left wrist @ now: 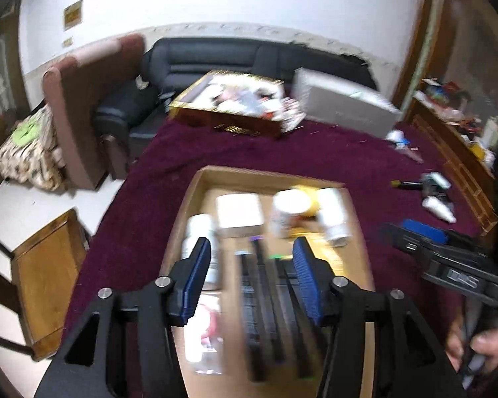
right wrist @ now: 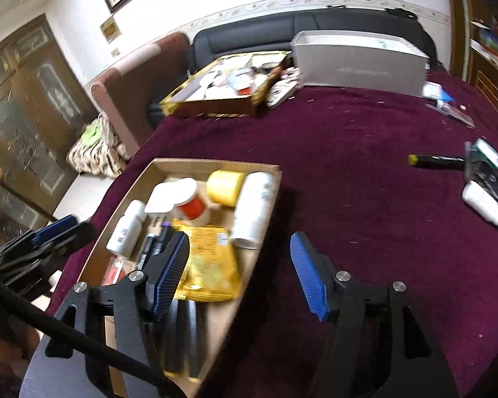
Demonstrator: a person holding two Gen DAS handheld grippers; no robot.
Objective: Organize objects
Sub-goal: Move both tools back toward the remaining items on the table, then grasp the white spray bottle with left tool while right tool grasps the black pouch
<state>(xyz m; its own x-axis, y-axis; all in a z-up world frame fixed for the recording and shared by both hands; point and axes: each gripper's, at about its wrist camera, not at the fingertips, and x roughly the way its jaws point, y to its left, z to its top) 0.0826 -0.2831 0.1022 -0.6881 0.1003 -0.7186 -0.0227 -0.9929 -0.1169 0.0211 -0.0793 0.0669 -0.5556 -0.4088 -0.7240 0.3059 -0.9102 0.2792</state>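
My left gripper (left wrist: 252, 262) and right gripper (right wrist: 239, 258) both hang released, nothing between the blue pads, above the shallow cardboard tray (right wrist: 215, 165) near the maroon-clothed bench's left edge. It already holds white bottles, a yellow packet (right wrist: 209, 262) and dark pens. I judge the job mostly done: a black marker (right wrist: 436, 159) and white tube (right wrist: 484, 205) wait toward the right edge.

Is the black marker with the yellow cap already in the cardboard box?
No, the marker lies on the purple cloth, well to the right of the cardboard box.
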